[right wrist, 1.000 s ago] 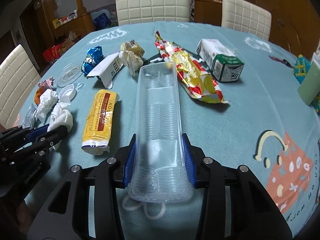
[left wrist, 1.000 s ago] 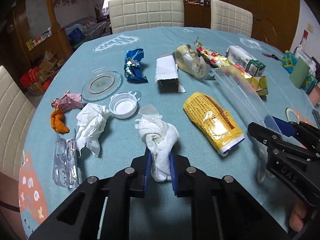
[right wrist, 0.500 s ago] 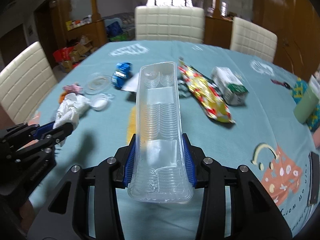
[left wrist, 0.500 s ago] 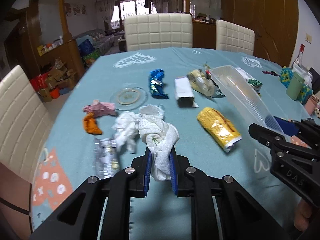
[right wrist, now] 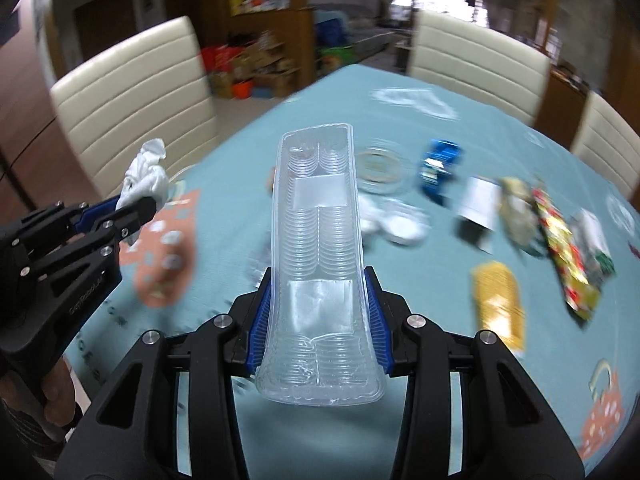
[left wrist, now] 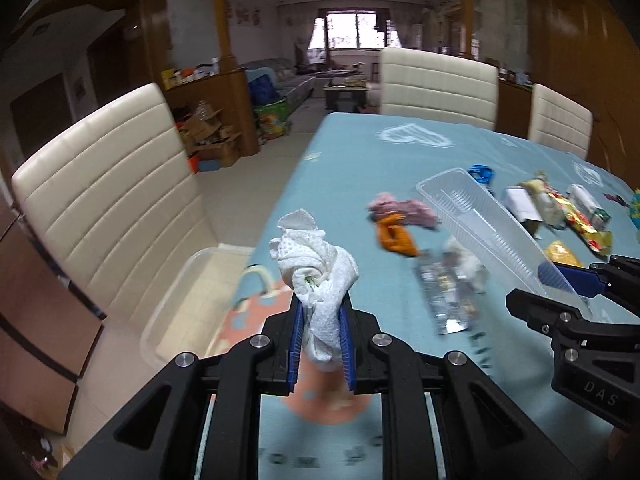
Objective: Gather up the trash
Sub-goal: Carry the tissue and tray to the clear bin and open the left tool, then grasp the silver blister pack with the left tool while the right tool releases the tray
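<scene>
My left gripper (left wrist: 321,344) is shut on a crumpled white tissue (left wrist: 316,276), held in the air above the table's left edge. In the right wrist view the same left gripper (right wrist: 136,206) shows at the left with the tissue (right wrist: 146,172). My right gripper (right wrist: 318,320) is shut on a long clear plastic tray (right wrist: 318,240) that sticks out forward above the table; the tray (left wrist: 480,228) also shows in the left wrist view beside the right gripper (left wrist: 560,292).
On the teal tablecloth (left wrist: 360,184) lie an orange wrapper (left wrist: 394,238), a pink wrapper (left wrist: 404,208), a foil blister pack (left wrist: 444,296), a yellow bag (right wrist: 498,308), a blue wrapper (right wrist: 438,166) and a bottle cap (right wrist: 404,226). A clear bin (left wrist: 176,300) stands on the floor by a cream chair (left wrist: 108,208).
Both grippers have swung left and risen with their loads. The view now reaches the table's left edge, the chair and the clear bin on the floor.
</scene>
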